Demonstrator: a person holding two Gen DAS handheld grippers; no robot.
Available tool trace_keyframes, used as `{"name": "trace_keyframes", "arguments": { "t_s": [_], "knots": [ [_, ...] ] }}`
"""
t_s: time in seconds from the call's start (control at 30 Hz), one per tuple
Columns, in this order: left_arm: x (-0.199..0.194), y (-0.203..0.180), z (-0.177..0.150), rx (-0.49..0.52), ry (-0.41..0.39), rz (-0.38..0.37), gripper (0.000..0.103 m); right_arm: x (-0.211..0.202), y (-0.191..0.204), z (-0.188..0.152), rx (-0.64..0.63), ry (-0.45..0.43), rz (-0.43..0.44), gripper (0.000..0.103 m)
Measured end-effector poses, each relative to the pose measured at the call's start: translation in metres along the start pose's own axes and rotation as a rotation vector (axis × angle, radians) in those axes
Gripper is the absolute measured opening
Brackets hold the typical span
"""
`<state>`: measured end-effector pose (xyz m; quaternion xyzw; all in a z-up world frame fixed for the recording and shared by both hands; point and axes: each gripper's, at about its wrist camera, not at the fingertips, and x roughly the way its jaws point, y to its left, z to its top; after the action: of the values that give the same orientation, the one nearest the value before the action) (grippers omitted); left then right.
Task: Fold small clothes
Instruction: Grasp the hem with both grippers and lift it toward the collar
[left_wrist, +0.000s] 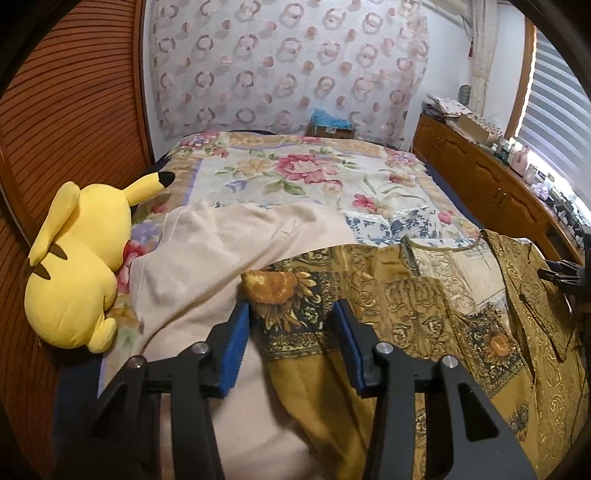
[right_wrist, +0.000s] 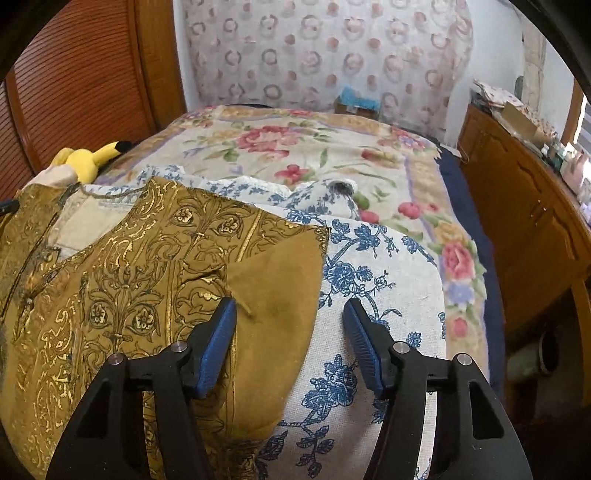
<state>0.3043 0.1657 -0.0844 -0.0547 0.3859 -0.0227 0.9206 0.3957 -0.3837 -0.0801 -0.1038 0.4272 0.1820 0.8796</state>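
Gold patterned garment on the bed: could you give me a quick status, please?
Both tools open, left, right. Gold garment spread flat, unfolded. Beige cloth overlaps its left edge.

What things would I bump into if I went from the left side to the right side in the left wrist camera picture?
Yellow plush toy → beige cloth → left gripper, open over the mustard patterned garment → wooden cabinet on the far right.
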Motion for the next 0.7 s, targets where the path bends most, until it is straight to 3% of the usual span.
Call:
{"name": "trace_keyframes", "arguments": {
  "t_s": [0.1,0.17,0.23,0.3,0.43,0.7],
  "knots": [
    [-0.005,-0.005,-0.001,0.009,-0.015,-0.036,0.015,-0.001,0.004,-0.001,-0.012,-0.003,0.001,0.053],
    [-0.010,-0.011,-0.001,0.014,-0.025,-0.070,0.010,-0.002,0.009,-0.001,-0.031,-0.009,0.027,0.040],
    [-0.014,-0.019,0.000,0.032,-0.024,-0.097,0.006,-0.004,0.019,0.001,-0.072,0.002,0.055,0.014],
    [-0.018,-0.027,0.003,0.051,-0.024,-0.107,0.003,-0.005,0.029,0.004,-0.113,0.018,0.047,0.005],
    [-0.034,-0.038,0.004,0.061,-0.043,-0.152,0.002,-0.013,0.037,0.007,-0.139,0.004,0.038,0.003],
    [-0.088,-0.070,-0.020,0.103,-0.088,-0.225,0.002,-0.071,0.042,0.001,-0.097,-0.105,0.053,0.002]
  ]
}}
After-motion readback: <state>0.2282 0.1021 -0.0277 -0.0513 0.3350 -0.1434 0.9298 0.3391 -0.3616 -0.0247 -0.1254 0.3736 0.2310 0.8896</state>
